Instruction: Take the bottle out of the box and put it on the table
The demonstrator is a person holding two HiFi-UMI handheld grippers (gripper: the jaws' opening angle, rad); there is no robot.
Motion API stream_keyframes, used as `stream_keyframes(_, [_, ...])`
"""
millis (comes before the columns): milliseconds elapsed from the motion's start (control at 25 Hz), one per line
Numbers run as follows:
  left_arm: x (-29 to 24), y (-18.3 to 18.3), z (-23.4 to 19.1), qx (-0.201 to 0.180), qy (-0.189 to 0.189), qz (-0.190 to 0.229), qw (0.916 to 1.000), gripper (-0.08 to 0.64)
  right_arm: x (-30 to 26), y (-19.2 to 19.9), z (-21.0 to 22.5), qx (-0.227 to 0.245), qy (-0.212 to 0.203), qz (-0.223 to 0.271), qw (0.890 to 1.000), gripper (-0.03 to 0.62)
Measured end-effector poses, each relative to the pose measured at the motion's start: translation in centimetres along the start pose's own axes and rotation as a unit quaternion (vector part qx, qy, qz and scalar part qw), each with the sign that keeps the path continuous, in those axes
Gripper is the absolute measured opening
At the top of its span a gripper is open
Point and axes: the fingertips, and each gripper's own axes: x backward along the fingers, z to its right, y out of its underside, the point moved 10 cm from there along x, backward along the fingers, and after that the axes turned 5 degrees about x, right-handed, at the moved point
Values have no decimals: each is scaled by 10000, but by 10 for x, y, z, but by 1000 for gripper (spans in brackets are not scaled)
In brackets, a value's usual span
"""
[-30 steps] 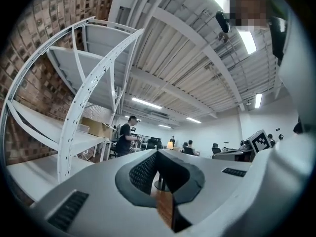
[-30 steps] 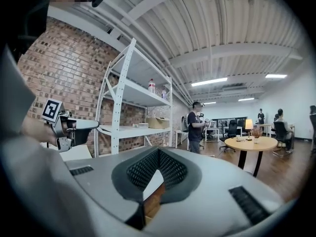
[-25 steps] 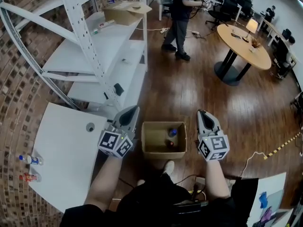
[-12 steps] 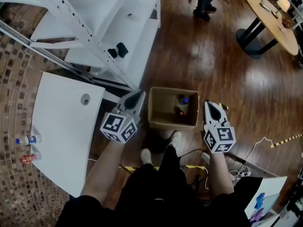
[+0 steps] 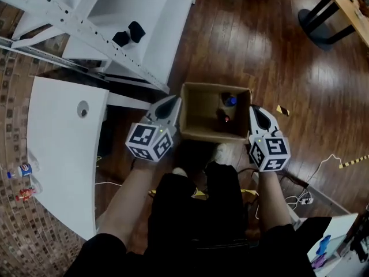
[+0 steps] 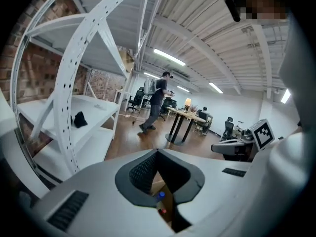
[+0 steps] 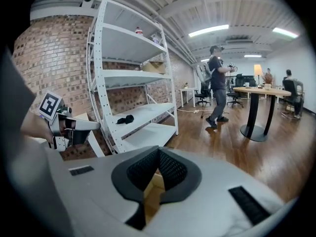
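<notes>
The box (image 5: 210, 134) stands on the floor (image 5: 242, 45) between the left gripper (image 5: 171, 104) and the right gripper (image 5: 255, 109). Inside it, near its right wall, the far bottle (image 5: 230, 100) sits behind the near bottle (image 5: 223, 118). The table (image 5: 63, 154) is left of the box, and the shelf rack (image 5: 115, 33) stands behind the table.

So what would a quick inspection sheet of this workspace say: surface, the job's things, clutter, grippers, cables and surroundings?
Surface: white table, left of the box, on a wood floor.
Job's things: open cardboard box on the floor; inside it a blue-capped bottle and a darker bottle with a red top.
Clutter: a blue-labelled bottle and a red bottle at the table's left edge; black items on the shelf.
Grippers: left gripper and right gripper on either side of the box, both shut and empty.
Cables: white cables on the floor at right.
Surroundings: white shelf rack, brick wall, a person by a round table.
</notes>
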Motion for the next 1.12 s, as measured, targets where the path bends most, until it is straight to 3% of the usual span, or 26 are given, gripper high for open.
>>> stream_keyframes(200, [-58, 83, -22, -118, 217, -120, 9996, 3, -59, 62, 30, 418, 19, 219, 9989, 2])
stream_keyframes(320, [-89, 140, -42, -47, 400, 3, 9992, 3, -95, 111, 43, 481, 122, 528, 9974, 2])
stream_keyframes(480, [-127, 211, -56, -245, 794, 137, 9964, 3, -130, 170, 54, 479, 210, 826, 9952, 2])
stream_keyframes(680, [-156, 264, -55, -487, 1283, 205, 9903, 3, -142, 206, 60, 468, 443, 1035, 9925, 2])
stream_keyframes(920, [-188, 301, -31, -805, 2207, -259, 9717, 3, -115, 219, 84, 32, 746, 1160, 9904, 2])
stream_keyframes(1120, [-220, 350, 3, -1420, 3027, -874, 9384, 3, -93, 240, 104, -243, 1035, 1311, 9856, 2])
